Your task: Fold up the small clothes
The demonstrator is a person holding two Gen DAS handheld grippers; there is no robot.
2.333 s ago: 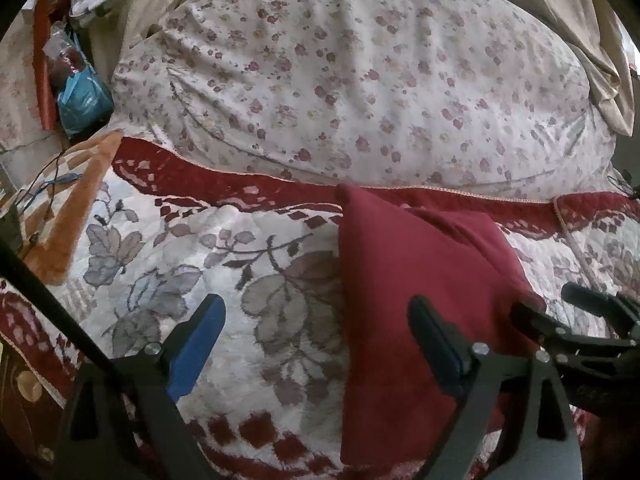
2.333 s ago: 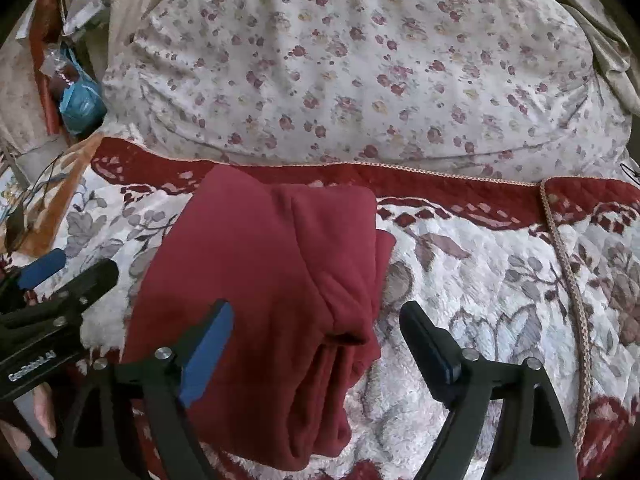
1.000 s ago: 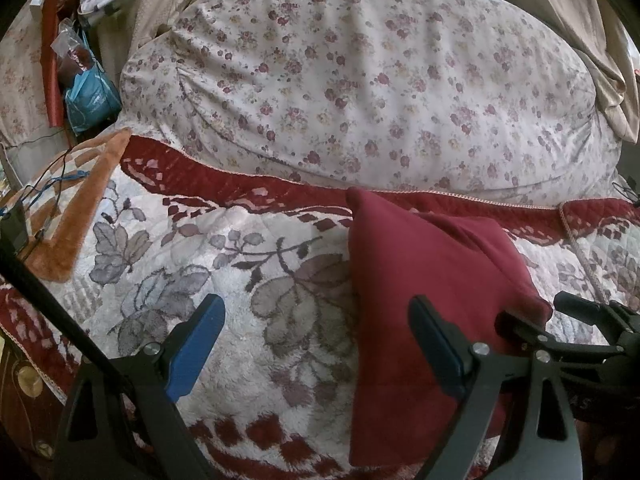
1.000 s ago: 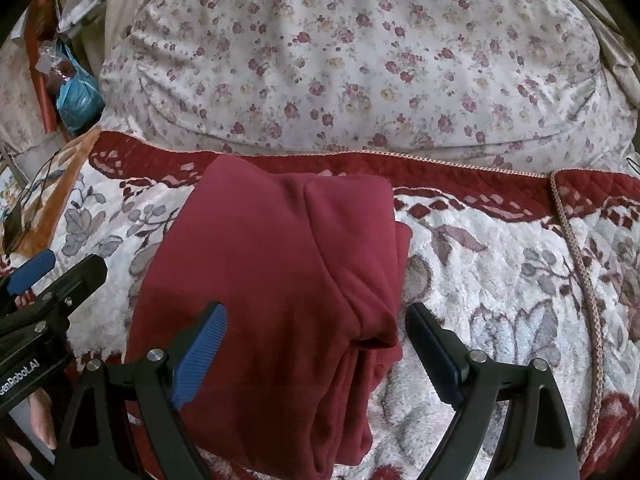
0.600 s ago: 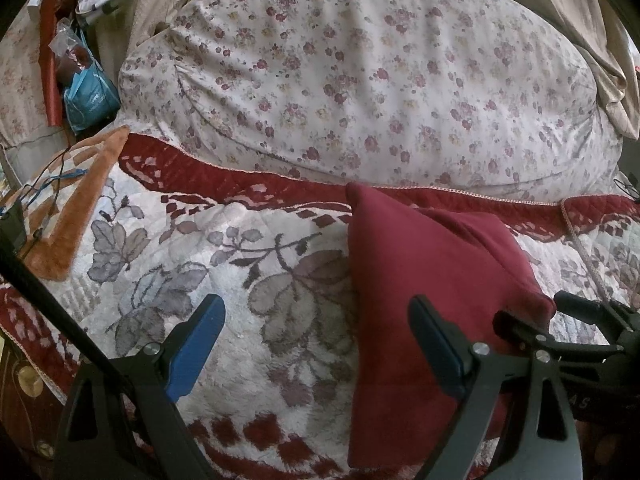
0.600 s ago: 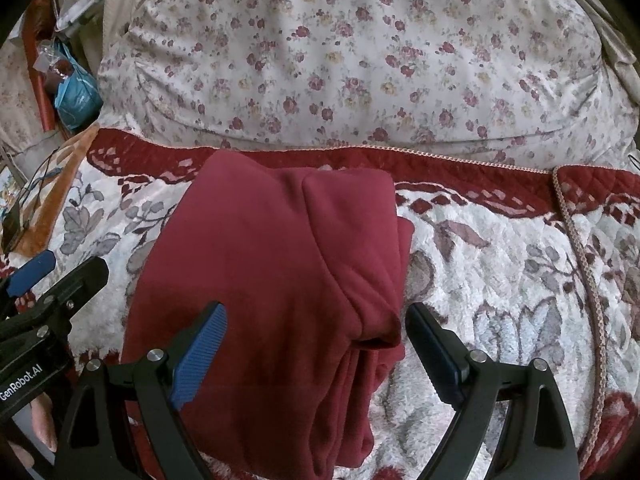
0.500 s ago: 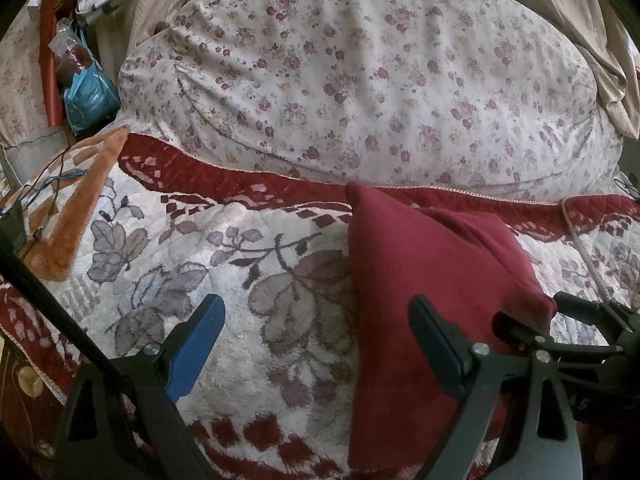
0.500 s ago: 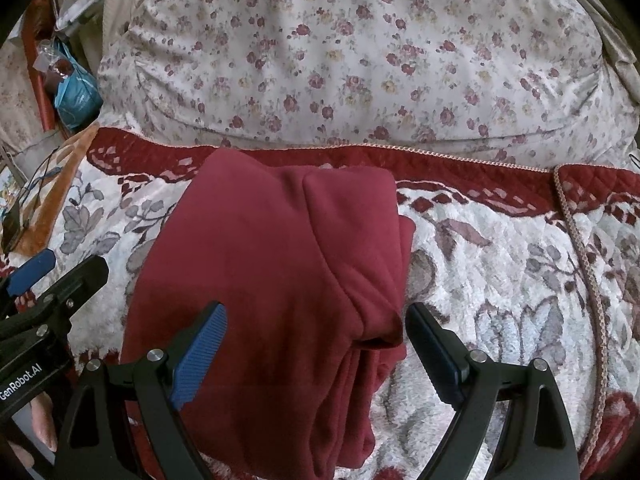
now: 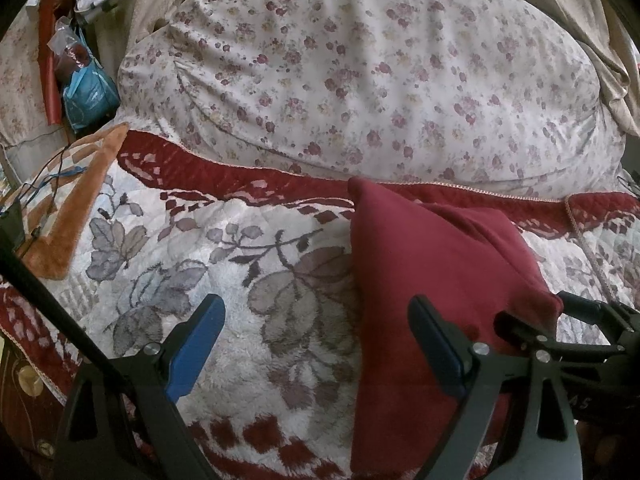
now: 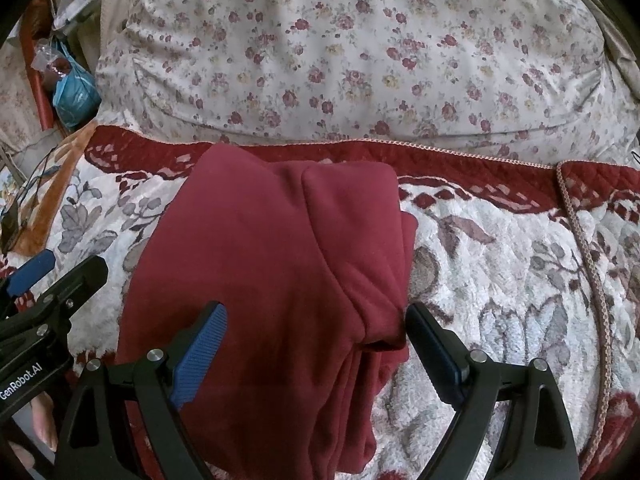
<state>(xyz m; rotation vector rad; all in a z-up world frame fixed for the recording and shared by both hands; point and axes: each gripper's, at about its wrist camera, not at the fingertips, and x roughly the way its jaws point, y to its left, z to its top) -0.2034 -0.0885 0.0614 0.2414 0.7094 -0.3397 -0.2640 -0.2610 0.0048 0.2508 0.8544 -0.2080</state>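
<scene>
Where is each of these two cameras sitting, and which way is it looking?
Left wrist view: sits on the left gripper, looking forward and down along its open jaws at the flowered blanket; the right gripper pokes in at the right edge.
Right wrist view: sits on the right gripper, looking down over the folded red garment, jaws open astride it; the left gripper and some fingers show at the left.
Both share the garment, the blanket and the flowered pillow.

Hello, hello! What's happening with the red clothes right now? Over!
Left gripper open, holding nothing. Right gripper open above the red garment. Garment folded, lying on the floral blanket. Nothing in the way.
</scene>
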